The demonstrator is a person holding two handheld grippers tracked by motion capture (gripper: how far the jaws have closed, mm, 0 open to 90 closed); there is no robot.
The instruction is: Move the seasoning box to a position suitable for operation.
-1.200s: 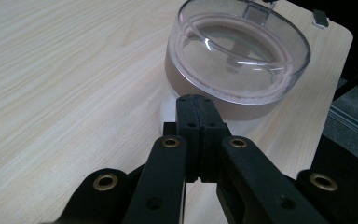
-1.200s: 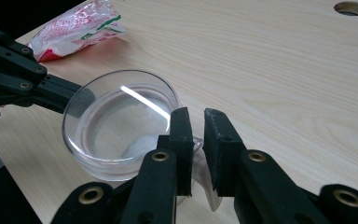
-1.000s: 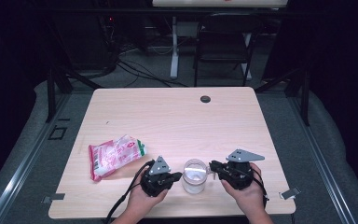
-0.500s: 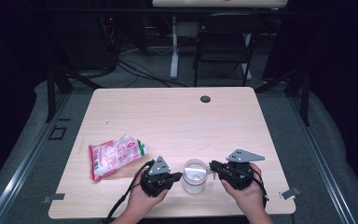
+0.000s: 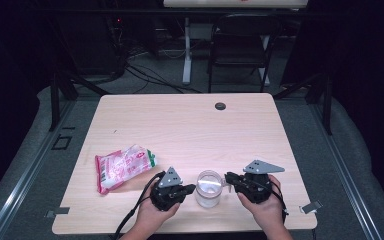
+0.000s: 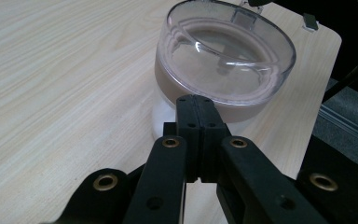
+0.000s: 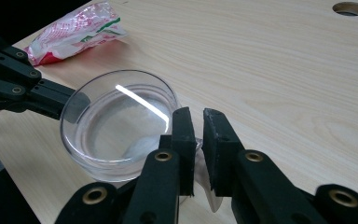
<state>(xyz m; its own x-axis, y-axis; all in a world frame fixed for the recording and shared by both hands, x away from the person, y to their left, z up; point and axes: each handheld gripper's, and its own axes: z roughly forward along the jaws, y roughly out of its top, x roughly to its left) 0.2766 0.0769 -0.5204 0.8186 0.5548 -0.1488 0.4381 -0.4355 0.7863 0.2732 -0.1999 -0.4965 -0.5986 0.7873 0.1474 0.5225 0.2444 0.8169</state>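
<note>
Clear plastic container [image 5: 208,188] standing upright on the light wooden worktop [image 5: 190,125], directly between the two pairs of jaws, near the worktop's front edge. Left gripper [image 5: 189,189] held in a hand [image 5: 152,212] just to one side of the container, jaws pressed fully together with nothing between them, tips at the container's wall just under its rim, as seen from the left gripper view [image 6: 197,100]; contact or a hair's gap there hard to tell. Right gripper [image 5: 228,178] held in the other hand [image 5: 265,207] on the opposite side, jaws nearly closed with a narrow slot left between them [image 7: 196,122]. In that slot, a thin clear tab or lip at the container's rim, apparently pinched by the jaws, though the transparent plastic makes the grip hard to confirm. Container [image 7: 119,123] lying just ahead of and to the left of the right jaws in the right gripper view, its round mouth open and facing up, and the closed left jaws [image 7: 77,100] reaching its far wall from beyond. Red, white and green packet [image 5: 124,166] flat on the worktop, well off to the outer side of the left jaws, apart from both grippers. Small dark round hole [image 5: 220,106] in the worktop far ahead of both pairs of jaws.
</note>
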